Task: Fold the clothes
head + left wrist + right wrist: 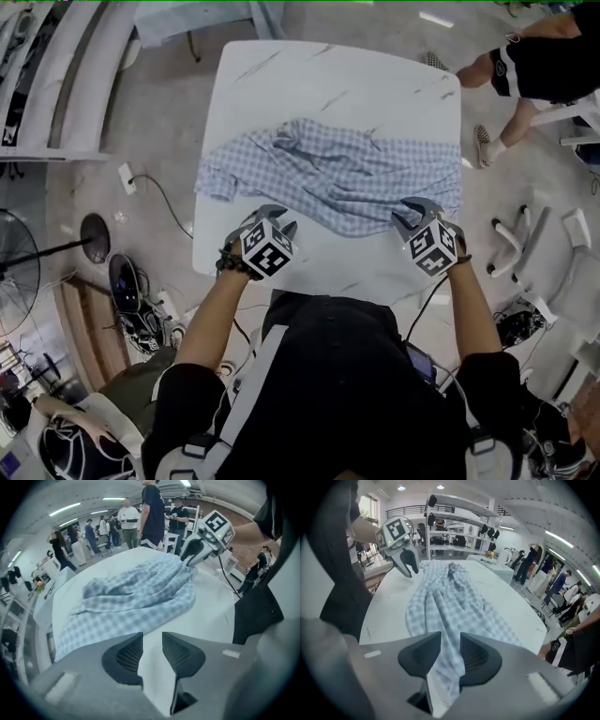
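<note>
Two hand-held grippers are hovering over the near edge of a white marble-pattern table (319, 80), each carried by one bare forearm of the person in the black top. The left gripper (278, 220) is pointing steeply down at bare tabletop just beside the near left hem of the blue-and-white checked shirt (347, 173). In the left gripper view its jaws are standing a narrow gap apart, with only white table surface showing between them, so the left gripper (151, 648) is gripping nothing. The right gripper (417, 208) is sitting over the near right corner of the shirt. In the right gripper view the right gripper (450, 651) is also showing a narrow gap, and a fold of the checked fabric is running through that gap without the pads visibly pressing on it. Beyond the jaws, the shirt (450, 597) is lying crumpled and unfolded across the middle of the table, bunched into ridges, with one sleeve end reaching the left table edge and the opposite side reaching the right edge. Farther out, the far half of the table is showing bare, and several people are standing on the floor past it.
</note>
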Demonstrator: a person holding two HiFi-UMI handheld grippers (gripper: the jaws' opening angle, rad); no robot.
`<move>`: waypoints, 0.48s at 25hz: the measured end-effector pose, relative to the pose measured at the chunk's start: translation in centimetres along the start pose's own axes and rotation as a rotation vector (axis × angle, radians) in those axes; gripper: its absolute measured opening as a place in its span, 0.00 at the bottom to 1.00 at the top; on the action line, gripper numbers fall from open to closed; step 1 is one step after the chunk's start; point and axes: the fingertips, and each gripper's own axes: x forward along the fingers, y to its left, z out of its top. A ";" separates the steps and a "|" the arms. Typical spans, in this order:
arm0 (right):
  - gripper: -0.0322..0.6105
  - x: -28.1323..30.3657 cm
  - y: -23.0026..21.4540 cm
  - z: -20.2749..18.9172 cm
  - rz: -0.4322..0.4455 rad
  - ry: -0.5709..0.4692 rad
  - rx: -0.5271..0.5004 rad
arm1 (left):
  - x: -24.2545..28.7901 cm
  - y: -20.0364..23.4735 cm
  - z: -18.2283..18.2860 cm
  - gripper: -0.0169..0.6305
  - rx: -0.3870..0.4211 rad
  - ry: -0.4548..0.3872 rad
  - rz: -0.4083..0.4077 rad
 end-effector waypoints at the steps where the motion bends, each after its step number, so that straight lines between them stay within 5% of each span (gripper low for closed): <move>1: 0.25 0.6 0.3 1.5 0.008 -0.014 -0.013 | -0.4 1.6 -0.9 0.23 -0.020 0.005 0.026; 6: 0.25 4.7 2.6 10.6 0.067 -0.102 -0.060 | -1.6 7.4 -4.7 0.23 -0.085 0.036 0.084; 12: 0.25 10.5 3.1 22.4 0.077 -0.197 0.014 | -2.9 12.9 -9.6 0.23 -0.142 0.065 0.147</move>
